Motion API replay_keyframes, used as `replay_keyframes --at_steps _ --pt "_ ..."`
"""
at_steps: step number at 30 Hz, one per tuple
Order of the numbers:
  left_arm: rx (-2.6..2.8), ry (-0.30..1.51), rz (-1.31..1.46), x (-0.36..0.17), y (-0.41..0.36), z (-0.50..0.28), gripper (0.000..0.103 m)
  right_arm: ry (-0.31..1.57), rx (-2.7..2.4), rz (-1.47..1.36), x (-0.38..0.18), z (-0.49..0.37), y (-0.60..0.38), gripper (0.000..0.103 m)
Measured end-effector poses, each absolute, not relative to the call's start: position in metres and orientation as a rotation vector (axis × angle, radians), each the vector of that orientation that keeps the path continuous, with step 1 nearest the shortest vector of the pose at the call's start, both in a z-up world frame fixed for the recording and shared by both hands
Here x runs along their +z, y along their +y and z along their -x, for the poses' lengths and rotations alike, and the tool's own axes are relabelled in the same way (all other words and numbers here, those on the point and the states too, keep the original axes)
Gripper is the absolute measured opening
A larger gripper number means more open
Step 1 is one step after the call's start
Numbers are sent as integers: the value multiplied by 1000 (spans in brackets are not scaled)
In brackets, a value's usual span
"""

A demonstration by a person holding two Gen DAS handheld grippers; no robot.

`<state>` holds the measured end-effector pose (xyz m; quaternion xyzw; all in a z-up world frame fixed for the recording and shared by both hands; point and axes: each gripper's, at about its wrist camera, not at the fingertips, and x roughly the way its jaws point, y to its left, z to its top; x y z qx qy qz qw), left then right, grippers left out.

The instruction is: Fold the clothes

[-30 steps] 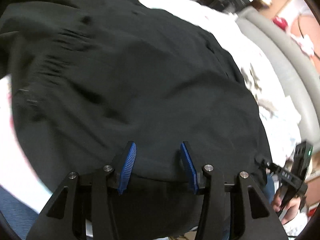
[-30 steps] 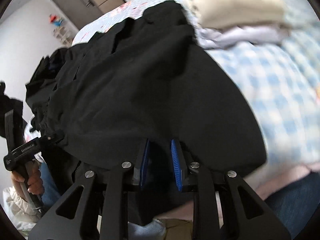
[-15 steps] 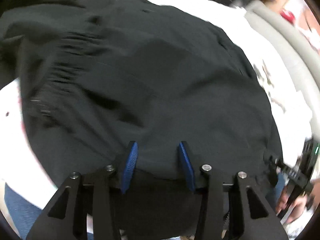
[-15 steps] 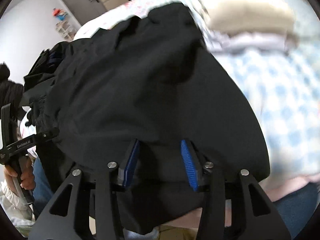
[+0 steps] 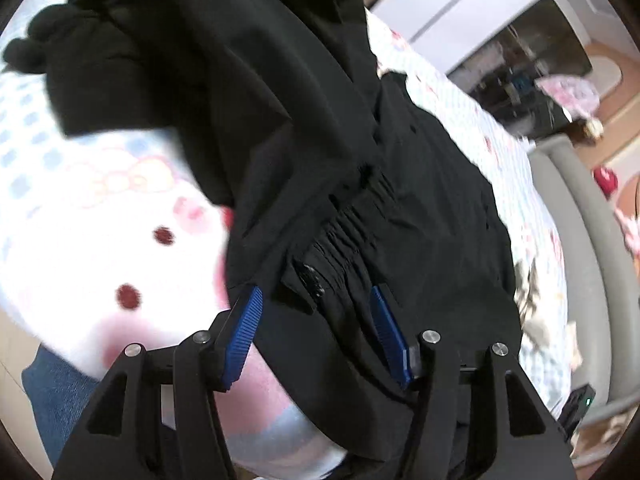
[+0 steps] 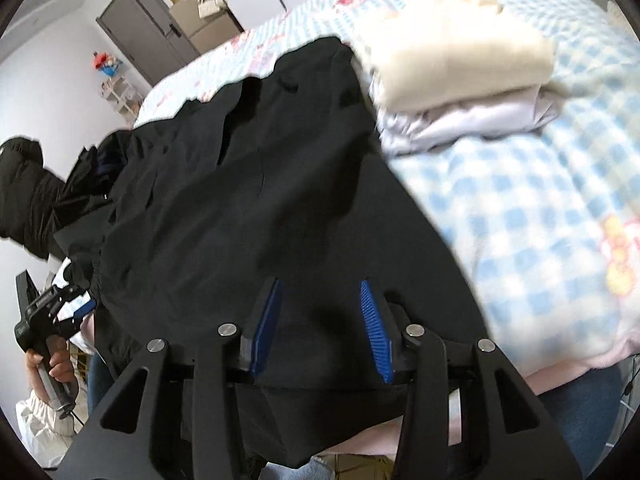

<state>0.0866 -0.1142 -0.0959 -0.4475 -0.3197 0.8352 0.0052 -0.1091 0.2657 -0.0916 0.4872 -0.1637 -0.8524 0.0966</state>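
Observation:
A black garment (image 5: 420, 200) lies spread over the bed, its gathered elastic band (image 5: 352, 224) just ahead of my left gripper (image 5: 318, 316). That gripper is open, blue pads wide apart, with the garment's near edge lying between them. In the right wrist view the same black garment (image 6: 248, 200) fills the middle. My right gripper (image 6: 320, 322) is open over its near hem, with cloth under both pads. The left gripper (image 6: 52, 316) shows at the far left, held by a hand.
A folded cream and lavender stack (image 6: 460, 60) sits on the blue checked bedspread (image 6: 540, 208) right of the garment. More dark clothing (image 6: 28, 184) is heaped at the left. A grey padded bed frame (image 5: 580, 240) runs along the right. Denim-clad legs (image 5: 52, 392) press the bed's near edge.
The right gripper, shut on the garment's hem a second ago, has opened. The left gripper has swung left to the elastic-band side and opened wider.

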Motion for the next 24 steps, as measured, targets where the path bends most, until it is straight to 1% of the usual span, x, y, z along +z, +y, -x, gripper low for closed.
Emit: replay_keyframes --at_steps 5,10,13,15,16,17,20,24 --pt "2579 -997 1372 -95 -115 -89 57 -481 -2494 -1506 -105 103 257 42" --pt "2543 -989 1351 -95 -114 -89 57 -486 -2532 -1509 -104 98 265 42" --pt "2528 -953 1395 -104 -108 -81 57 -506 -2559 -1512 -102 97 272 42" --pt "2528 -941 1400 -105 -105 -75 54 -520 -2578 -1514 -101 96 277 42" --pt "2538 -929 1399 -103 -104 -73 40 -526 -2587 -1514 -100 96 279 42" --pt "2561 -900 1401 -99 -102 -71 19 -533 -2595 -1515 -100 96 282 42" --pt "2640 -842 1360 -84 -100 -69 10 -547 -2610 -1506 -95 92 288 42" --pt "2760 -864 1240 -61 -115 -74 7 -543 -2621 -1484 -86 85 295 42"
